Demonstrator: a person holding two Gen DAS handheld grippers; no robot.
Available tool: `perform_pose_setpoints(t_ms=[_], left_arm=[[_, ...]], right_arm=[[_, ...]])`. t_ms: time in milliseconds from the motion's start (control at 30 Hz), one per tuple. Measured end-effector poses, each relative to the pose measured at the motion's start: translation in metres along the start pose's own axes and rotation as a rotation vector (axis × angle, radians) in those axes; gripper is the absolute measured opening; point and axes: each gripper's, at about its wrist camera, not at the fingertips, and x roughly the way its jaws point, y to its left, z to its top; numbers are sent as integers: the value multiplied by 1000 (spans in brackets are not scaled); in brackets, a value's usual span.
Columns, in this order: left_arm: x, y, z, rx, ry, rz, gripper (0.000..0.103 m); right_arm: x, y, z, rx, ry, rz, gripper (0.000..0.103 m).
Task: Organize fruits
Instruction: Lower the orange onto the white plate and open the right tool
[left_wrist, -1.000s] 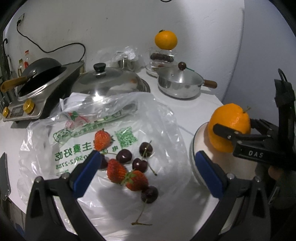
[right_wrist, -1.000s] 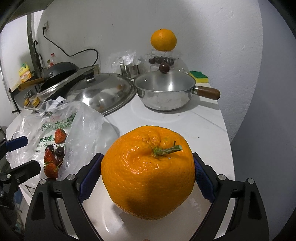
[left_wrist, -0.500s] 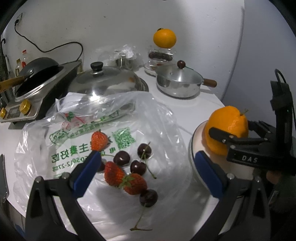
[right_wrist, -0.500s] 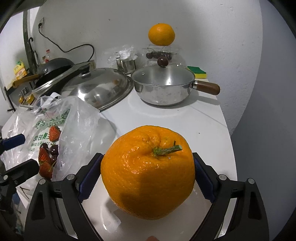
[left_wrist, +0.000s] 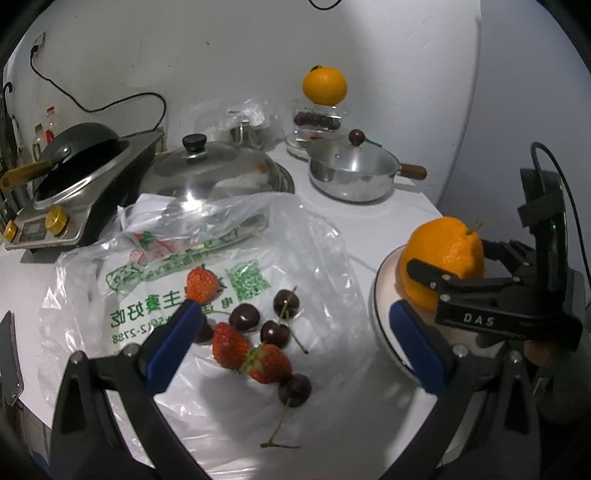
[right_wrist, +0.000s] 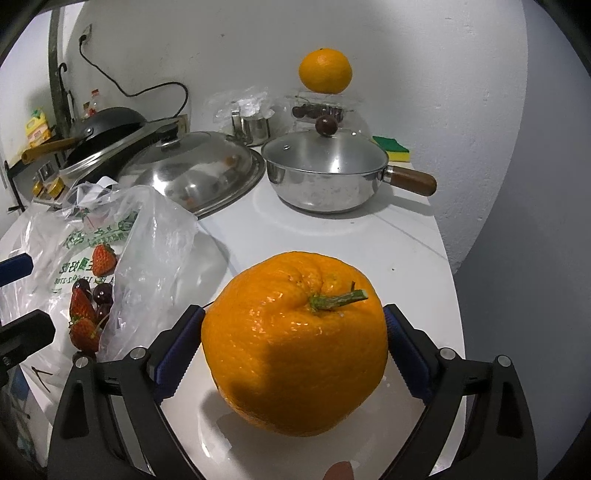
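My right gripper (right_wrist: 293, 343) is shut on a large orange (right_wrist: 295, 343) with a green stem, resting on or just above a white plate (right_wrist: 207, 439). The same orange (left_wrist: 443, 258) and plate (left_wrist: 380, 314) show at the right of the left wrist view. My left gripper (left_wrist: 295, 328) is open and empty, hovering over a clear plastic bag (left_wrist: 147, 280) spread on the counter. On the bag lie strawberries (left_wrist: 269, 363) and dark cherries (left_wrist: 243, 316). The strawberries (right_wrist: 83, 314) also show at the left of the right wrist view.
A second orange (left_wrist: 324, 85) sits on a clear box of cherries (left_wrist: 317, 119) at the back wall. A lidded saucepan (right_wrist: 325, 173), a large steel lid (left_wrist: 210, 177), a black wok on a cooker (left_wrist: 74, 177) and a sponge (right_wrist: 391, 148) stand behind.
The right gripper has lowered the orange down toward the plate. The left gripper has stayed open over the bag, shifting only slightly.
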Motion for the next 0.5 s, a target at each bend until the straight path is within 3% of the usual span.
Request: perform_pose_setpoints(t_ms=[233, 500], left_arm=[[-10, -2, 1, -1, -18, -11, 102], [-28, -2, -1, 4, -42, -15, 102]], right_arm=[[-24, -5, 10, 28, -85, 0, 96], [-37, 5, 5, 14, -75, 2, 96]])
